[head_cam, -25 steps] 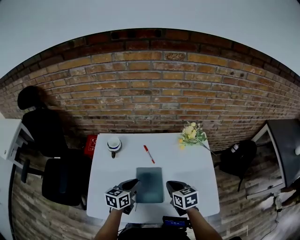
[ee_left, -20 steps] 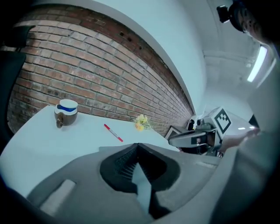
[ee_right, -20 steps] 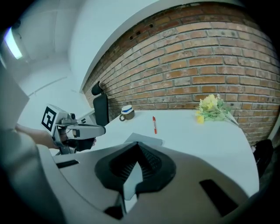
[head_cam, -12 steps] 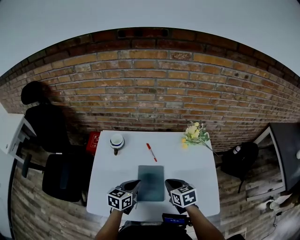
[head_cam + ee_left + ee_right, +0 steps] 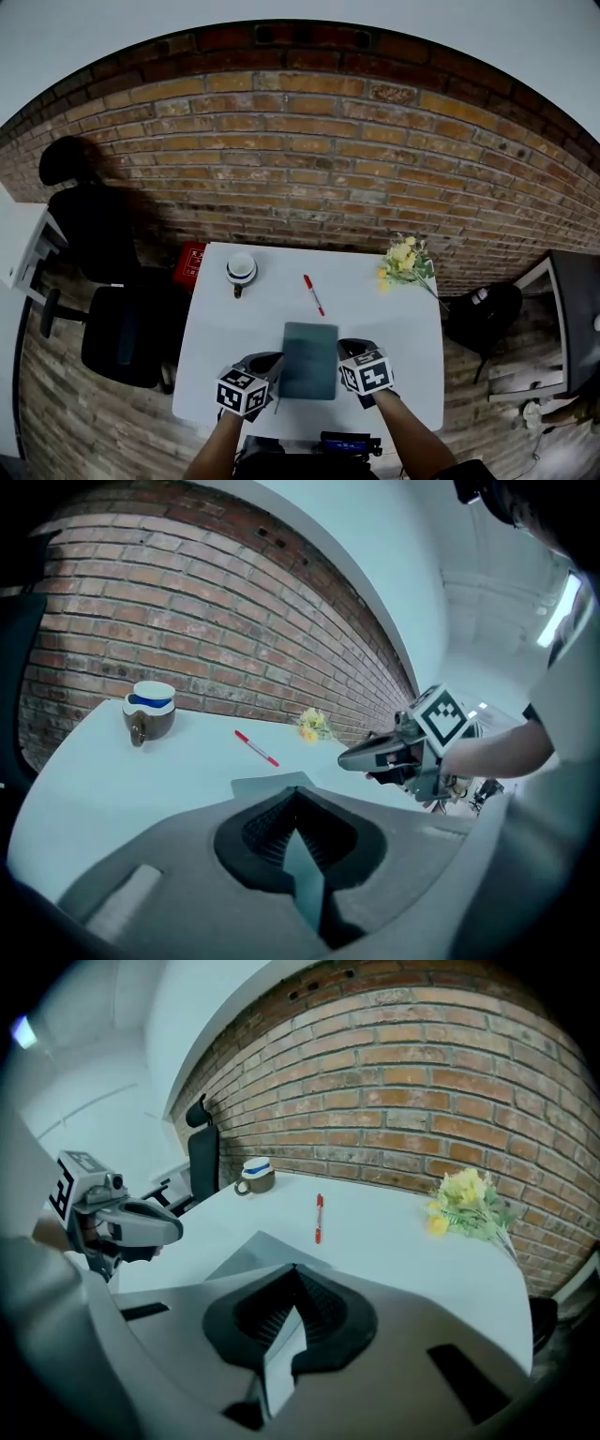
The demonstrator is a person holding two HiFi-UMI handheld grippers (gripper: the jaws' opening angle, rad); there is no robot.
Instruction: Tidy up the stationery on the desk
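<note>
A dark teal notebook (image 5: 309, 361) lies near the front of the white table (image 5: 234, 337), between my two grippers. My left gripper (image 5: 277, 359) is shut on its left edge; in the left gripper view (image 5: 298, 832) a thin sheet edge runs between the closed jaws, with the notebook's corner (image 5: 272, 785) just ahead. My right gripper (image 5: 341, 346) is shut on the right edge, and a pale sheet edge sits in its jaws (image 5: 295, 1312). A red pen (image 5: 313, 294) lies beyond the notebook. Each gripper shows in the other's view, the right gripper (image 5: 345, 759) and the left gripper (image 5: 176, 1230).
A white-and-blue mug (image 5: 241, 271) stands at the table's back left. Yellow flowers (image 5: 405, 261) lie at the back right corner. Black chairs (image 5: 117, 333) and a red box (image 5: 190, 267) are left of the table, a black bag (image 5: 483, 314) to its right. A brick wall (image 5: 300, 150) is behind.
The right gripper has drawn in and down to the notebook's right edge. The left gripper has stayed at the left edge. The head view has tilted, so the table sits a little higher in the picture.
</note>
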